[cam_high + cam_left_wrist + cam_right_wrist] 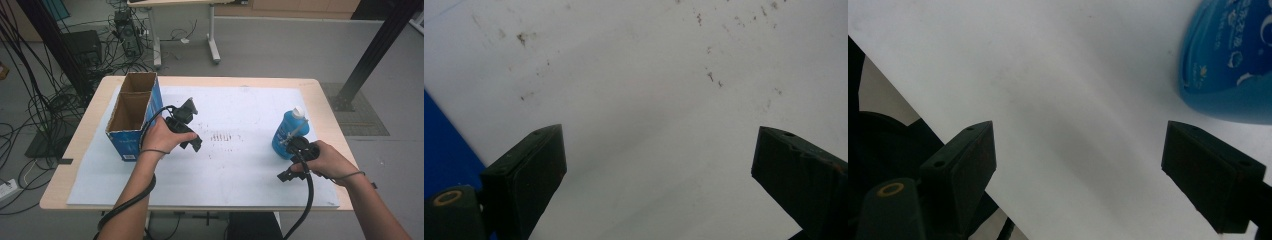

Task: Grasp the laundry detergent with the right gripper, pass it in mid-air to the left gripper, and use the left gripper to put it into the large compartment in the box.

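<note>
Toward the right side of the high view, a blue bottle (pixel 289 134) with a white cap stands on the white sheet (pixel 240 170) that covers the wooden table (pixel 75 145). Just below it in that frame, the right hand (pixel 327 161) holds the right gripper (pixel 295 162), which sits close beside the bottle's lower edge; whether it touches the bottle cannot be told from above. Seen from the right gripper view, the two black jaws stand wide apart with nothing but bare white sheet between them, and the rounded blue body of the bottle (pixel 1230 60) fills the upper right corner, above and outside the right-hand jaw, clear of its pad.

Left of centre in the high view, the left hand (pixel 160 136) grips the left gripper (pixel 186 131), which hovers over the sheet just right of a blue cardboard box (pixel 134 116). That box is open at the top, split into two compartments, and sits at the left part of the table. Across the left gripper view, the jaws are also spread wide, empty, over white sheet marked with small brown specks (pixel 714 77), while a strip of the blue box (pixel 444 150) shows at the left edge. Between the two hands in the high view, a faint patch of dark smudges (pixel 226 136) marks the sheet, and black cables trail from both grippers toward the bottom of the frame
</note>
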The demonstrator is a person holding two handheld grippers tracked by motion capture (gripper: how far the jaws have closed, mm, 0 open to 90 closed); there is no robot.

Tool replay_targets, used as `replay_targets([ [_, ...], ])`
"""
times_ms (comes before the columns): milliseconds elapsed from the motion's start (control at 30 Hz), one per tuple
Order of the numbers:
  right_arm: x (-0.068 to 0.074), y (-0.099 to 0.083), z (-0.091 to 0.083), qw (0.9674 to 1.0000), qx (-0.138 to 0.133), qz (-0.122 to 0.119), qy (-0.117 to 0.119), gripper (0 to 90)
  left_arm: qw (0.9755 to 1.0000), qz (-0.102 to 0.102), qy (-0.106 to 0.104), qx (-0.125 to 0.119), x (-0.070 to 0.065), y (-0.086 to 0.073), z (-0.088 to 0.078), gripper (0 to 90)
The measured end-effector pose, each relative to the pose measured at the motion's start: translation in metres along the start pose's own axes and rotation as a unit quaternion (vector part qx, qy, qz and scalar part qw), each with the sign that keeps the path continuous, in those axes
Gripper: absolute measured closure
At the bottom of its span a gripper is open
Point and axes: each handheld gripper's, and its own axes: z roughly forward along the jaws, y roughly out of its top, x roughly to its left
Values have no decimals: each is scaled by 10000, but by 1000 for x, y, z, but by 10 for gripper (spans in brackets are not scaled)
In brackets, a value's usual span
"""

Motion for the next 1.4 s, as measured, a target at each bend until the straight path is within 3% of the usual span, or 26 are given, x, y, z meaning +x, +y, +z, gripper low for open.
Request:
replay_targets([
  [400, -10, -11, 0, 9999, -28, 162, -23, 139, 10000, -19, -63, -66, -5, -13, 9, 82],
  [767, -18, -23, 0, 9994, -47, 340, -66, 135, 9999, 110, -80, -58, -15, -18, 7, 82],
  [1133, -33, -34, -5, 9979, -31, 608, -237, 127, 9998, 135, -91, -143, -20, -21, 2, 81],
  [1400, -41, -39, -5, 9963, -167, 771, -347, 84, 9998, 47, -26, -202, -19, -23, 5, 79],
])
